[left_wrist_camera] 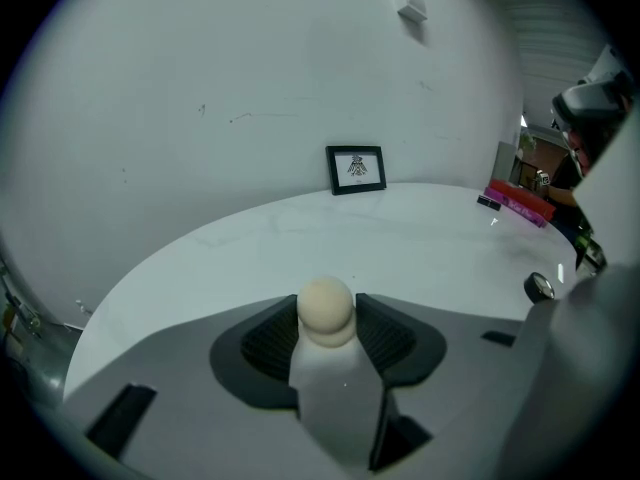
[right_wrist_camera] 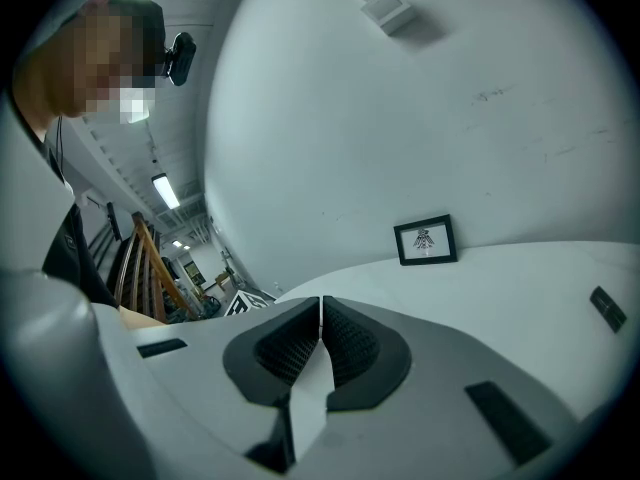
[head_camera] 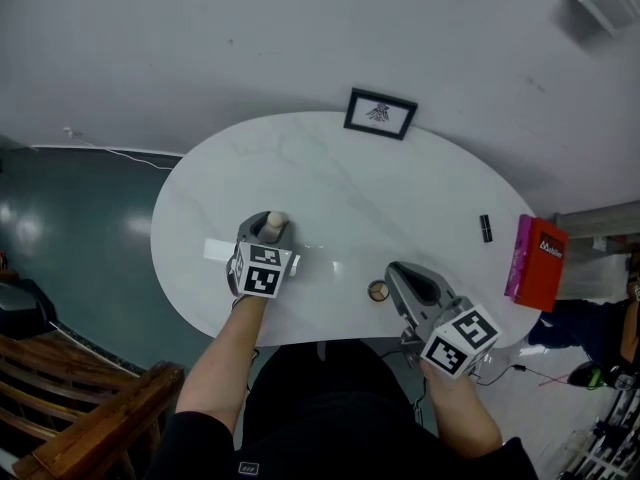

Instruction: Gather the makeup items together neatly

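Observation:
A beige, egg-shaped makeup sponge (left_wrist_camera: 326,306) stands between the pads of my left gripper (left_wrist_camera: 328,320), which touch it on both sides. In the head view the left gripper (head_camera: 268,230) tilts down over the left part of the white oval table (head_camera: 340,178), with the makeup sponge (head_camera: 277,220) at its tip. My right gripper (head_camera: 402,276) is shut with nothing in it, low over the table's near edge. A small round compact (head_camera: 378,290) lies just left of it. A black lipstick (head_camera: 486,228) lies far right, beside a pink-red box (head_camera: 538,263).
A black picture frame (head_camera: 380,114) leans on the wall at the table's back edge. Wooden furniture (head_camera: 90,408) stands at the lower left. Cables lie on the floor at the right, beyond the box. A person stands behind the right gripper (right_wrist_camera: 320,313).

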The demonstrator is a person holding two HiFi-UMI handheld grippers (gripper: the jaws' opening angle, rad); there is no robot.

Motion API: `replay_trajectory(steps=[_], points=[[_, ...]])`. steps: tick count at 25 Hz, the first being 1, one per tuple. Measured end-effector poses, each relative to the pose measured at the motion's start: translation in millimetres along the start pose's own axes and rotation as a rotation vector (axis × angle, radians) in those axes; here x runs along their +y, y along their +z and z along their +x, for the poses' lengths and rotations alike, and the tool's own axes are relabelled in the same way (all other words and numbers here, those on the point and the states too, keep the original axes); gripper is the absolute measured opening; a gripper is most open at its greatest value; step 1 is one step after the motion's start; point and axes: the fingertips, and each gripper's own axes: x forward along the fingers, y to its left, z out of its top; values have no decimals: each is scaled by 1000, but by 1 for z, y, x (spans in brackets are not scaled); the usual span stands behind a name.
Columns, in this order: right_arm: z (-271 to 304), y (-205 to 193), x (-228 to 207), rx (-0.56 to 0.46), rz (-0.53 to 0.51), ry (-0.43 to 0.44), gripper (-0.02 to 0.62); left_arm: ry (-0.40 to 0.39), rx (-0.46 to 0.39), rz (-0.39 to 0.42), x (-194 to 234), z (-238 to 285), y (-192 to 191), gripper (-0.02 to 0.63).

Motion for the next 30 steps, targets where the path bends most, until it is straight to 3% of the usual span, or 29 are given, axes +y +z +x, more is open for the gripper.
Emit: replay_trajectory(steps=[8,16,22,30], points=[[-5,1,5,-6,-9,-11,37,-31,-4,-28,-3,-1,-4,242],[-7,18,14,-36,-40,-10,37,-35,-98,-83,-2,-36,18,249],[-6,33,25,-70,-61,-16,37,-39,-197,-109,2,-79,40,208],[-6,49,44,-121,-93,-44,37,-101,-314,-122,-4,-130,69,160]])
